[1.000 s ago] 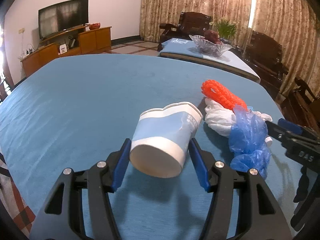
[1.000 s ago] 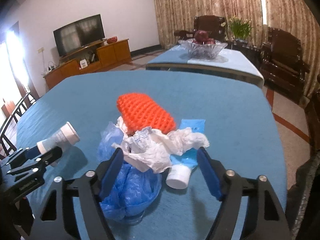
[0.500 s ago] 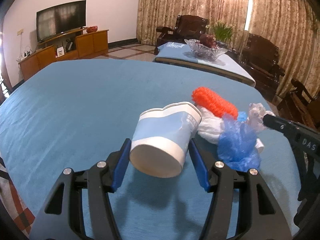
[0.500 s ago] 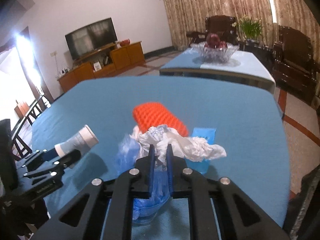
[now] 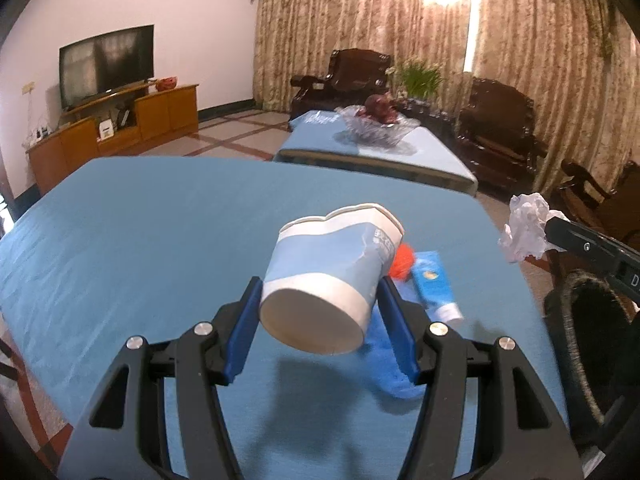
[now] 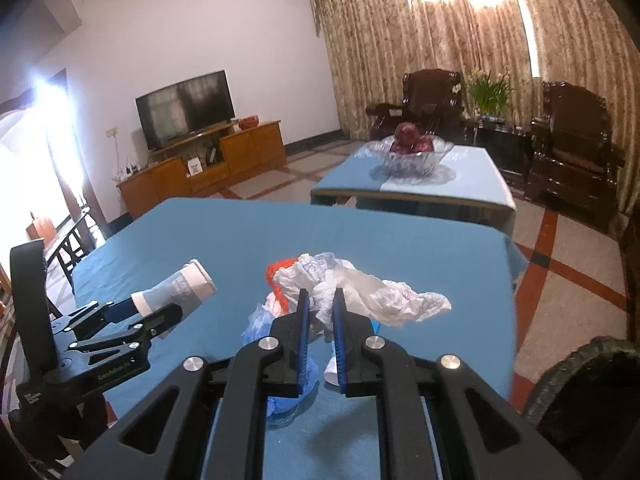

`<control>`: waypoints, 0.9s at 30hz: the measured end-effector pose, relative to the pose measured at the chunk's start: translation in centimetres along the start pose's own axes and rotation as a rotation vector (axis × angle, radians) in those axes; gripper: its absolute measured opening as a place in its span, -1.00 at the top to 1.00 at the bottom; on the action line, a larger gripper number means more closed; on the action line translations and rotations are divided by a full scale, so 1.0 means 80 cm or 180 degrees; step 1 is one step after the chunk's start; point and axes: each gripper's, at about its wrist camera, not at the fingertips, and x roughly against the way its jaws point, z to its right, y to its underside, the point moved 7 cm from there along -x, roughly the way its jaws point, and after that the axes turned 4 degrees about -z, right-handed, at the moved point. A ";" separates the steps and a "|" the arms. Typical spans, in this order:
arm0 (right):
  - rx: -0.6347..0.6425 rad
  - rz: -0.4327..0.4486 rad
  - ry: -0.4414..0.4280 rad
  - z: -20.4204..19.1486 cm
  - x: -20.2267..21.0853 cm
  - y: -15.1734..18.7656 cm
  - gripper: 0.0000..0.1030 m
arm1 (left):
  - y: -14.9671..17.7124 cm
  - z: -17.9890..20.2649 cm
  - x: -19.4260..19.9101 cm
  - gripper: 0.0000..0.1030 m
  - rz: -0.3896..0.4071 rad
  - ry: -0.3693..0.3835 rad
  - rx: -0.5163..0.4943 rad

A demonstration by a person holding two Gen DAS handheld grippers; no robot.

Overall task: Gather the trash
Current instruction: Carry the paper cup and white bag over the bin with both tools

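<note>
Both grippers hang above the blue table (image 5: 120, 240). Left gripper (image 5: 320, 300) clamps the paper cup (image 5: 332, 276) on its side, base toward the camera. Right gripper (image 6: 319, 312), nearly closed, pinches the white crumpled plastic (image 6: 360, 292) lifted over the remaining trash near the table's right edge.

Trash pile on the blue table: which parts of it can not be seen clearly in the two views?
- Orange mesh sponge: left wrist view, mostly behind the blue-and-white paper cup.
- Blue plastic bag: right wrist view, partly under the right gripper.
- Blue tube: label too small to read.
- Dark woven basket: cut by the frame edge; contents unseen.
</note>
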 end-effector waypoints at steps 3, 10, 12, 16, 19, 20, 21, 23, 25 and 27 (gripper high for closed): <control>-0.0005 0.0087 0.0017 0.004 0.021 -0.007 0.78 | -0.008 0.020 0.010 -0.10 0.0047 0.0070 -0.0050; -0.0037 0.0270 0.0144 0.027 0.072 -0.017 0.78 | -0.017 0.074 0.027 -0.10 0.0114 0.0199 -0.0208; -0.0037 0.0299 0.0207 0.033 0.085 -0.016 0.78 | -0.018 0.088 0.031 -0.10 0.0132 0.0240 -0.0244; -0.0024 0.0340 0.0387 0.056 0.112 -0.014 0.78 | -0.021 0.128 0.041 -0.10 0.0180 0.0368 -0.0331; -0.0060 0.0372 0.0500 0.076 0.133 -0.010 0.78 | -0.021 0.160 0.045 -0.10 0.0205 0.0481 -0.0416; -0.0073 0.0381 0.0532 0.081 0.138 -0.008 0.78 | -0.021 0.171 0.046 -0.10 0.0207 0.0518 -0.0439; -0.0093 0.0392 0.0573 0.088 0.147 -0.006 0.78 | -0.020 0.183 0.048 -0.10 0.0212 0.0563 -0.0470; -0.0137 0.0409 0.0670 0.105 0.162 -0.001 0.78 | -0.017 0.205 0.049 -0.10 0.0216 0.0648 -0.0528; -0.0177 0.0419 0.0752 0.119 0.175 0.005 0.78 | -0.017 0.230 0.048 -0.10 0.0217 0.0737 -0.0594; -0.0226 0.0420 0.0849 0.136 0.187 0.012 0.78 | -0.014 0.252 0.048 -0.10 0.0211 0.0820 -0.0660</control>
